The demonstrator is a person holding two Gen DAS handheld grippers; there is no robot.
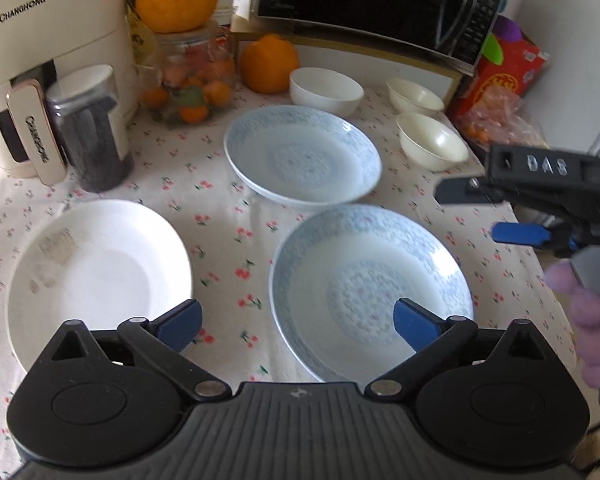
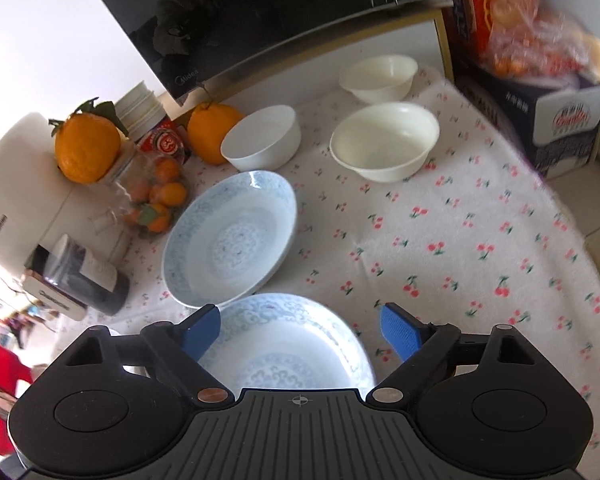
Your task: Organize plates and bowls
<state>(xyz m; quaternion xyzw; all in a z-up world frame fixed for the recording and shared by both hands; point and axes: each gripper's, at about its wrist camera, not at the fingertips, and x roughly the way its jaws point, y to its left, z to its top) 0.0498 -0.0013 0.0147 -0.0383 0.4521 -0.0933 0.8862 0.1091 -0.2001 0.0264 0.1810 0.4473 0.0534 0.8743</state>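
Note:
Two blue-patterned plates lie on the flowered cloth: the near plate [image 1: 372, 288] [image 2: 288, 344] and the far plate [image 1: 304, 156] [image 2: 232, 236]. A plain white plate [image 1: 96, 276] lies at the left. A white bowl [image 1: 326, 90] [image 2: 262, 142] and two cream bowls [image 1: 432, 140] [image 2: 384, 140], [image 1: 414, 94] [image 2: 378, 76] stand at the back. My left gripper [image 1: 298, 322] is open and empty, above the cloth between the white plate and the near blue plate. My right gripper [image 2: 300, 332] [image 1: 480, 214] is open and empty over the near blue plate's right side.
A cream appliance [image 1: 40, 60], a dark jar [image 1: 90, 132], a glass jar of small oranges [image 1: 192, 80] and large oranges [image 1: 268, 64] stand at the back left. A microwave [image 1: 372, 0] and red box [image 1: 504, 76] stand at the back right. The table edge runs along the right.

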